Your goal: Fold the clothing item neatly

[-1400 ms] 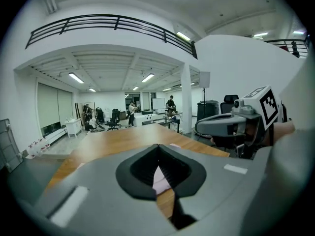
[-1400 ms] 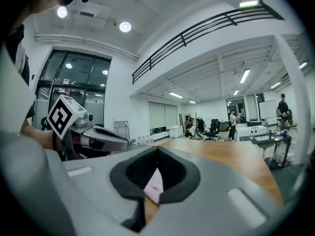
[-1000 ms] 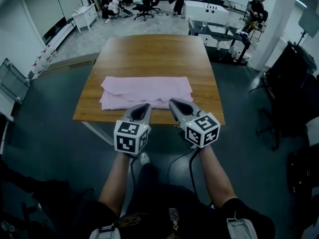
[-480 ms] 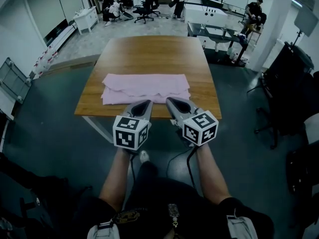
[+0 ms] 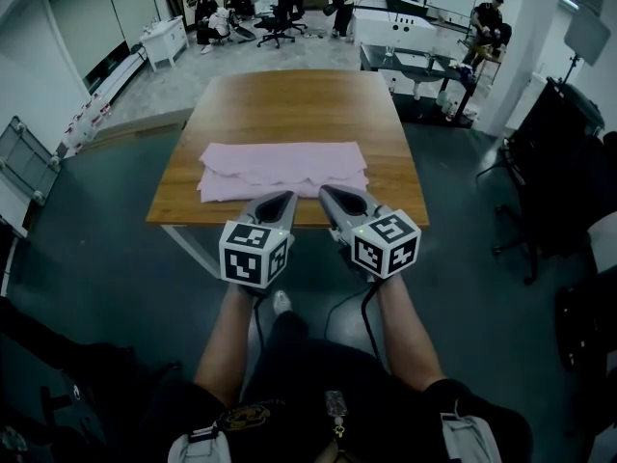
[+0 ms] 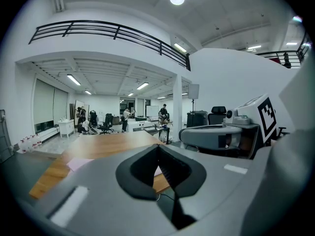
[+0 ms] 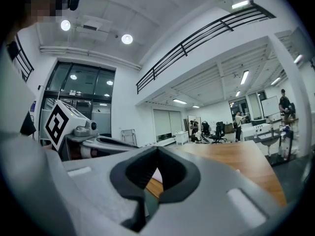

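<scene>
A pink garment [image 5: 283, 169] lies folded in a flat rectangle on the near half of the wooden table [image 5: 289, 104]. Both grippers hover side by side in front of the table's near edge, short of the cloth. My left gripper [image 5: 285, 200] is shut and holds nothing. My right gripper [image 5: 326, 194] is also shut and empty. In the left gripper view a corner of the pink garment [image 6: 78, 163] shows on the table [image 6: 108, 146] beyond the closed jaws, with the right gripper [image 6: 221, 136] alongside. The right gripper view shows the table [image 7: 231, 156] ahead.
Dark floor surrounds the table. Office chairs [image 5: 287, 8], white desks [image 5: 400, 27] and people stand at the room's far end. A black chair [image 5: 569, 191] sits to the right. A white cabinet [image 5: 164, 37] is at the far left.
Both grippers have drawn slightly back and up from the table edge, still shut. The folded garment lies unchanged.
</scene>
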Tool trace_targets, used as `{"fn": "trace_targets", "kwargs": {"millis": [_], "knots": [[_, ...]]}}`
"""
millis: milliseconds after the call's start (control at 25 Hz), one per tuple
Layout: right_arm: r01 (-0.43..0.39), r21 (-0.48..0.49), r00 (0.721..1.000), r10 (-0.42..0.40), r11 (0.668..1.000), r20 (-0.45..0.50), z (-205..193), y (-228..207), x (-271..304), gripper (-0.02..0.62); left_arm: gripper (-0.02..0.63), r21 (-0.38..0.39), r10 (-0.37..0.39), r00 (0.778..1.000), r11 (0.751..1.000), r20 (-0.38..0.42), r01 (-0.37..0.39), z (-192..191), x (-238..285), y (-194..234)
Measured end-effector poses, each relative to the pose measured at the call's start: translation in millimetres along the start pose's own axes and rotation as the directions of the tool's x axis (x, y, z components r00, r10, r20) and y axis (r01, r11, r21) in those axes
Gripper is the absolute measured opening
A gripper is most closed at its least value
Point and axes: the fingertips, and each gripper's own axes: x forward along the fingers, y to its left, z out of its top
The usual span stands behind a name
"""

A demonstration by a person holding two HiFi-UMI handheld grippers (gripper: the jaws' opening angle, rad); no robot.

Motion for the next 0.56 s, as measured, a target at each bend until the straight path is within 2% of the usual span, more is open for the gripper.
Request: {"fn": "trace_targets", "kwargs": {"millis": [560], "knots": [[0.007,-0.008,1.0,-0.007,1.0,0.006,8.4,6.0,-1.0,0.003,0.008,0.005,-0.024,1.0,1.0,0.007,0.024,4.5,-4.6,-3.1]]}}
